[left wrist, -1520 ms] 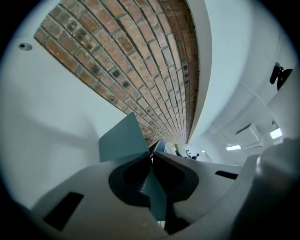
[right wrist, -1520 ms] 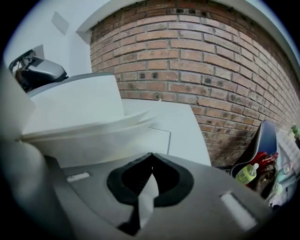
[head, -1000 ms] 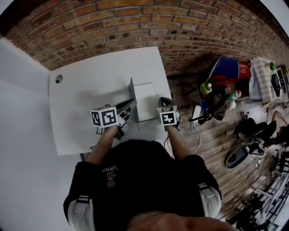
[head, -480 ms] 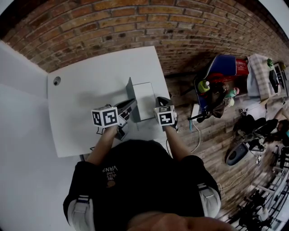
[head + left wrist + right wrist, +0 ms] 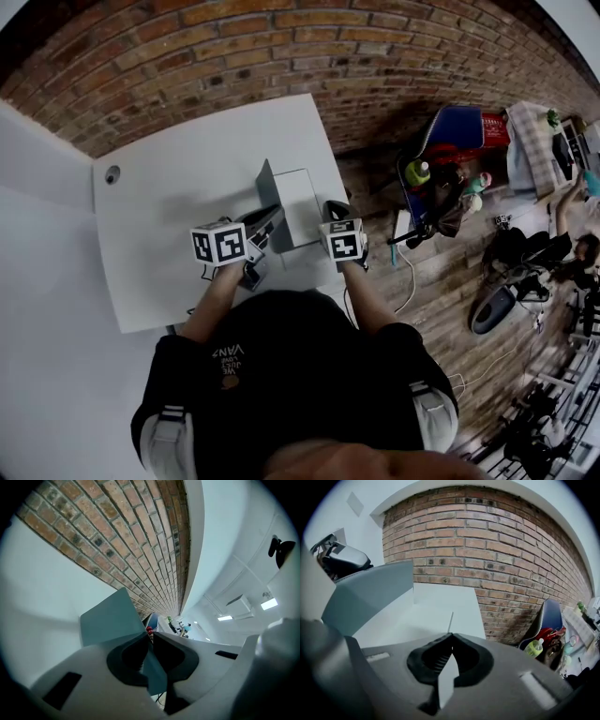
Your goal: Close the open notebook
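Closing seems midway: the notebook cover (image 5: 110, 618) is being pinched upright by the left gripper (image 5: 149, 641) fingers, a white page (image 5: 447, 679) by the right gripper (image 5: 451, 641) fingers; lowering the cover is being called for next.

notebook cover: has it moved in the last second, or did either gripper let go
Nothing visibly changed. The left gripper stays shut on the raised grey-blue cover, the right gripper stays shut on a white page, and the notebook is half open on the white table.
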Available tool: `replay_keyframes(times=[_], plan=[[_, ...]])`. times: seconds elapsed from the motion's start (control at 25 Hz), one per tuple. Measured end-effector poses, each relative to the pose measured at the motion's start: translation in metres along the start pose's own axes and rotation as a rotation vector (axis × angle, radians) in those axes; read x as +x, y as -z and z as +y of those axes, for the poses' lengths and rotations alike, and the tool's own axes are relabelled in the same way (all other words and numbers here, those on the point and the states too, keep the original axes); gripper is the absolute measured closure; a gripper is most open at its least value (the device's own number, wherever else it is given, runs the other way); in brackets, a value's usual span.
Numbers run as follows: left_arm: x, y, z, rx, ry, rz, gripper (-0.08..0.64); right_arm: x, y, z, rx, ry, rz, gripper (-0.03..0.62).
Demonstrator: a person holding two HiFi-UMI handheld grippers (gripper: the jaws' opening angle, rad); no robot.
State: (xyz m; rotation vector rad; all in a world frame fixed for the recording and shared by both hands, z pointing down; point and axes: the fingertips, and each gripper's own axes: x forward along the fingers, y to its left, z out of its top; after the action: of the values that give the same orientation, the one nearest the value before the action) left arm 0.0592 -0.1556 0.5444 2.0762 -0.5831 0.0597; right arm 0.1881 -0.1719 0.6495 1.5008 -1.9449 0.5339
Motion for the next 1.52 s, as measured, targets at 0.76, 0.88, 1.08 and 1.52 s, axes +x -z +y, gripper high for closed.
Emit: replay_keyframes(times=[0.76, 0.88, 1.08, 1.52], plan=[[0.003, 0.015, 0.002, 0.039, -0.006, 0.057, 0.479, -0.020, 0.008, -0.008, 0.032, 0.061, -0.008, 0.594], [0.001, 0.015, 0.001, 0.038, -0.001, 0.057, 0.479, -0.023, 0.007, -0.008, 0.039, 0.072, -0.014, 0.594], [-0.003, 0.014, 0.001, 0.045, -0.004, 0.062, 0.479, -0.030, 0.003, -0.007, 0.048, 0.080, -0.035, 0.594], [-0.020, 0.011, 0.009, 0.085, -0.028, 0.059, 0.510, -0.041, -0.020, 0.014, 0.054, 0.078, -0.098, 0.594]])
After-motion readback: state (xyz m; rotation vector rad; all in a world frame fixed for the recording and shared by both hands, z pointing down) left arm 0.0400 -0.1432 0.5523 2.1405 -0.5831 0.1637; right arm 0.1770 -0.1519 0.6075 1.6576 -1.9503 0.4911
